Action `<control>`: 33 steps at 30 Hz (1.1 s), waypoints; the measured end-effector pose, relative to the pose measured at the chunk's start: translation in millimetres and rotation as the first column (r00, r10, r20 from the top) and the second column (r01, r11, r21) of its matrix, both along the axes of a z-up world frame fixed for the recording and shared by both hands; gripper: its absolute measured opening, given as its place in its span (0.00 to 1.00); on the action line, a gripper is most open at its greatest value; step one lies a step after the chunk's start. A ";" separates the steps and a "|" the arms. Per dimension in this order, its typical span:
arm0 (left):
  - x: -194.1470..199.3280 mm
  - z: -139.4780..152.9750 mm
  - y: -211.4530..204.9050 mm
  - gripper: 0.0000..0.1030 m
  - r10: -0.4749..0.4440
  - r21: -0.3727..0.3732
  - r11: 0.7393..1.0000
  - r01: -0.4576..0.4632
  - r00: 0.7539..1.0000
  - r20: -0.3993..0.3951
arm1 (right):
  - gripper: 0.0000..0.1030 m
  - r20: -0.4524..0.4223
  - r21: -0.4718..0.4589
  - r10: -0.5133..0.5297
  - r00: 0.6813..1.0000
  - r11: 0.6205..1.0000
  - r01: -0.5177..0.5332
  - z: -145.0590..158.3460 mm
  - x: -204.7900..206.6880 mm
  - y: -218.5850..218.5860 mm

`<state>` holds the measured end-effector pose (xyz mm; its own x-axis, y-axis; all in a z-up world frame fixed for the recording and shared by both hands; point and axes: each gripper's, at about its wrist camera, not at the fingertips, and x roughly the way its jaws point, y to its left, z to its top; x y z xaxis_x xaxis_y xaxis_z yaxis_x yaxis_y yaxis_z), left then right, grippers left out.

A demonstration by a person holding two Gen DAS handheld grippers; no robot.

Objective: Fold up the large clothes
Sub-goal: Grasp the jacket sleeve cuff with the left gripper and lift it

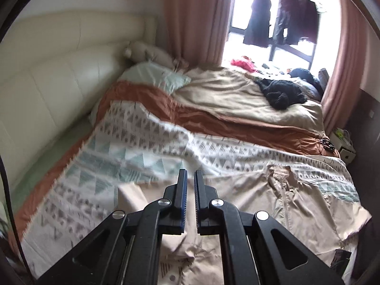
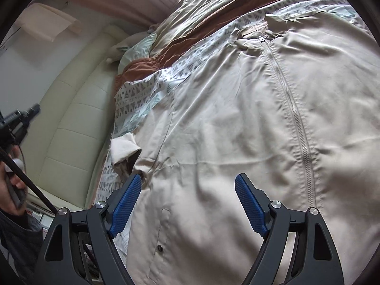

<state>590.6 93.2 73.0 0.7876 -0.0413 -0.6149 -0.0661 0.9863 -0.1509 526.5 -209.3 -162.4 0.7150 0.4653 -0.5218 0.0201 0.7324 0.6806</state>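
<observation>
A large beige zip-up jacket [image 2: 237,123] lies spread flat on the bed, front up, with its zipper [image 2: 292,109] closed and its collar [image 2: 273,27] toward the far side. It also shows in the left wrist view [image 1: 280,204]. A folded sleeve cuff [image 2: 124,150] lies at the jacket's left edge. My right gripper [image 2: 187,187] is open and empty, just above the jacket's lower left part. My left gripper [image 1: 190,174] is nearly shut with nothing between its pads, held above the jacket's side; it also appears at the left edge of the right wrist view [image 2: 21,118].
The jacket lies on a patterned white, teal and rust bedspread [image 1: 142,137]. A cream padded headboard [image 1: 47,71] is at the left. Dark clothes [image 1: 282,92] lie at the far side by the window. A bedside table [image 1: 344,142] stands at the right.
</observation>
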 end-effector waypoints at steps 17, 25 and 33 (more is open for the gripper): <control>-4.8 -167.9 38.4 1.00 0.106 -0.188 0.969 -0.159 0.959 -0.261 | 0.79 -0.069 0.079 -0.071 0.995 0.994 0.076 -38.5 24.3 -25.1; -3.4 -224.6 49.6 1.00 0.155 -0.283 0.924 -0.257 0.929 -0.338 | 0.79 -0.110 0.109 -0.079 0.991 0.990 0.091 -45.2 27.6 -29.9; 8.6 -264.3 65.6 0.87 0.142 -0.399 0.874 -0.275 0.932 -0.333 | 0.79 -0.122 0.135 -0.075 0.990 0.987 0.092 -47.2 29.6 -31.2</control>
